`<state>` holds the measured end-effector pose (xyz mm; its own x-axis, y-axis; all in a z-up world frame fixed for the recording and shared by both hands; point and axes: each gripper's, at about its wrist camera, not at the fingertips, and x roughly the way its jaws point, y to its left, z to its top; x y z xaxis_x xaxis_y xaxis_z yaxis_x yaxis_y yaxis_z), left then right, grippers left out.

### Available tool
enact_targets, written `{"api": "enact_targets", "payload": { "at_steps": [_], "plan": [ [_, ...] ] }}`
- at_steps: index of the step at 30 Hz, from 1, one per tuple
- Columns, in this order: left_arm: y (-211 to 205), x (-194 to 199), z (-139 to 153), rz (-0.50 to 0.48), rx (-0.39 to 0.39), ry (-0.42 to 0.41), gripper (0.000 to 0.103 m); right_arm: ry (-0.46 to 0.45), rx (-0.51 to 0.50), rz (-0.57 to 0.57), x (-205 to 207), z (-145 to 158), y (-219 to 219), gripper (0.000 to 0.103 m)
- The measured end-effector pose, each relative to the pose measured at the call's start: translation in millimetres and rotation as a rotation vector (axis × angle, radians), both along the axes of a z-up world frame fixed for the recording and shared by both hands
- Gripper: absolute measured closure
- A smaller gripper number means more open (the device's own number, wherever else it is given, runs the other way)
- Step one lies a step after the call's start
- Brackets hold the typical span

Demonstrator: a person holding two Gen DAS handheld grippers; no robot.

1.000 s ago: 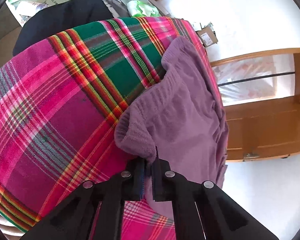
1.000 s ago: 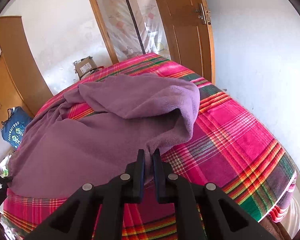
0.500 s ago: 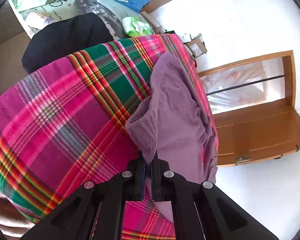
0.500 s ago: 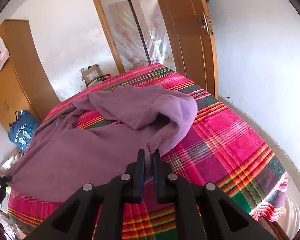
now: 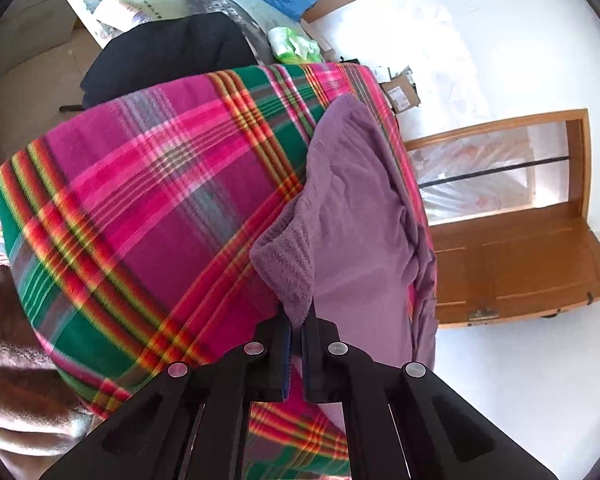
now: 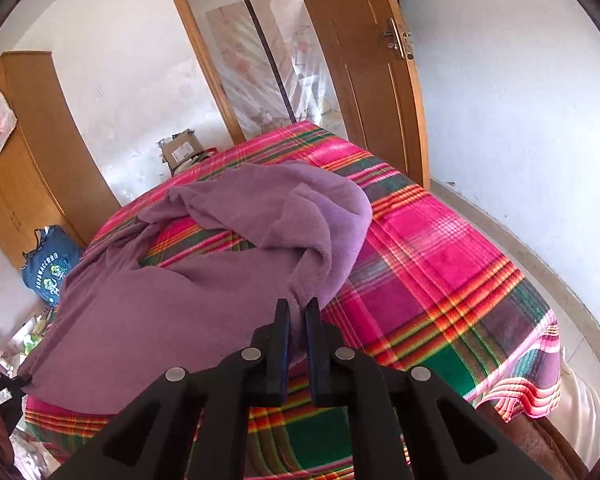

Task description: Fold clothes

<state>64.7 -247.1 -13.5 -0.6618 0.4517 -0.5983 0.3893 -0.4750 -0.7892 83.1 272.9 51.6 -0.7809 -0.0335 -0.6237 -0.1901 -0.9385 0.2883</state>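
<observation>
Home bedroom: plaid-covered bed [image 6: 440,248] (wardrobe [image 6: 32,152] beside).

Each fisheye camera sits just behind its black tongs, looking forward and down along them from close above the bed. Both views share the pink-and-green plaid blanket [image 5: 148,208] [image 6: 440,264], the soft purple fleece garment [image 5: 356,216] [image 6: 172,304] and the wooden door [image 5: 516,264] [image 6: 364,80], seen from opposite sides.

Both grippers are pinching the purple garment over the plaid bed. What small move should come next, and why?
Probably draw both grippers apart to tension the edge. The left gripper and right gripper each clamp a part of the purple garment, which lies bunched with a humped fold on the plaid blanket, so it needs flattening before folding.
</observation>
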Motion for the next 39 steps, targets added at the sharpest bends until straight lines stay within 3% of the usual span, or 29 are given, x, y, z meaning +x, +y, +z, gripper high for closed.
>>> {"api": "enact_targets", "payload": {
  "at_steps": [17, 26, 30, 35, 39],
  "plan": [
    [-3, 7, -18, 0.007, -0.014, -0.033, 0.100, -0.099, 0.013, -0.006, -11, -32, 4, 0.094],
    [-7, 10, -27, -0.002, 0.027, -0.054, 0.098, -0.137, 0.052, 0.015, -11, -33, 7, 0.091],
    [-12, 16, -23, 0.001, 0.029, -0.055, 0.086, -0.147, 0.082, 0.028, -9, -31, 8, 0.080],
    [-18, 28, -6, 0.039, -0.076, -0.046, 0.061, -0.152, 0.129, 0.060, -2, -27, 11, 0.075],
    [-18, 31, 9, 0.030, -0.158, -0.020, 0.059, -0.128, 0.201, 0.046, 7, -16, 15, 0.073]
  ]
}}
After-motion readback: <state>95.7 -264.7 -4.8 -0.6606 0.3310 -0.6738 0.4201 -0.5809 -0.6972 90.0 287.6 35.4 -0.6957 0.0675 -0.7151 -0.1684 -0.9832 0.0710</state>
